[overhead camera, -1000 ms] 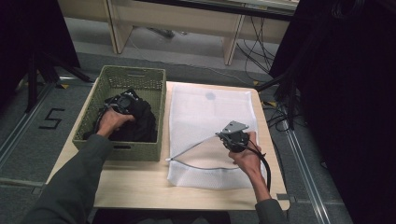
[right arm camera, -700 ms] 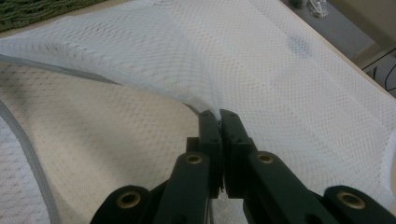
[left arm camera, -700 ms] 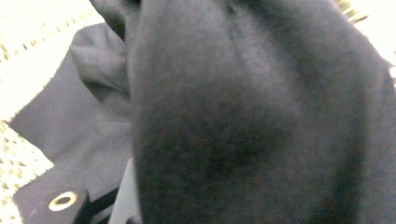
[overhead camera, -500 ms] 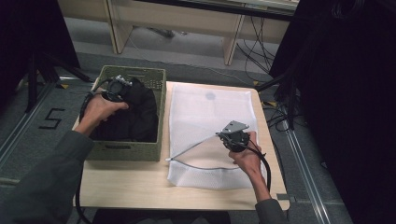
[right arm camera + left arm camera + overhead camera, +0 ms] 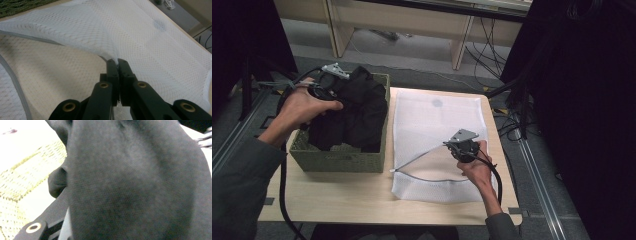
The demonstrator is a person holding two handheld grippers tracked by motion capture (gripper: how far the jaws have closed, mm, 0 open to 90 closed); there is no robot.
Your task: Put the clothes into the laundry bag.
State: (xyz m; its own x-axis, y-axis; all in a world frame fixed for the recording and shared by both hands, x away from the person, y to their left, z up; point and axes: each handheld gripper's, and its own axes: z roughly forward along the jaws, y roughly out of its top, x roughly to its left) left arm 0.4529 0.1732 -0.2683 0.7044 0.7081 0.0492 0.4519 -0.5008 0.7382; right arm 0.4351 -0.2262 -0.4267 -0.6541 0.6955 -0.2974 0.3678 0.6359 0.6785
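A black garment (image 5: 359,107) rises out of the green woven basket (image 5: 342,162) at the table's left. My left gripper (image 5: 337,92) holds its upper part above the basket's far left rim, and in the left gripper view the dark cloth (image 5: 130,182) hides the jaw tips. A white mesh bag (image 5: 437,115) lies flat to the right of the basket. My right gripper (image 5: 455,148) is shut on the upper layer of the bag's mouth, lifting it off the lower layer. In the right gripper view the jaws (image 5: 117,62) pinch the mesh (image 5: 150,37) at its grey zip edge.
The basket sits on a pale wooden table (image 5: 337,200) with bare wood along its front edge. Black cables (image 5: 284,200) trail from both grippers. Beyond the far edge of the table are a grey floor, desk legs (image 5: 459,47) and loose cables.
My left gripper has risen from inside the basket and moved back and left, drawing the black garment up with it. The right gripper has stayed still on the bag's mouth.
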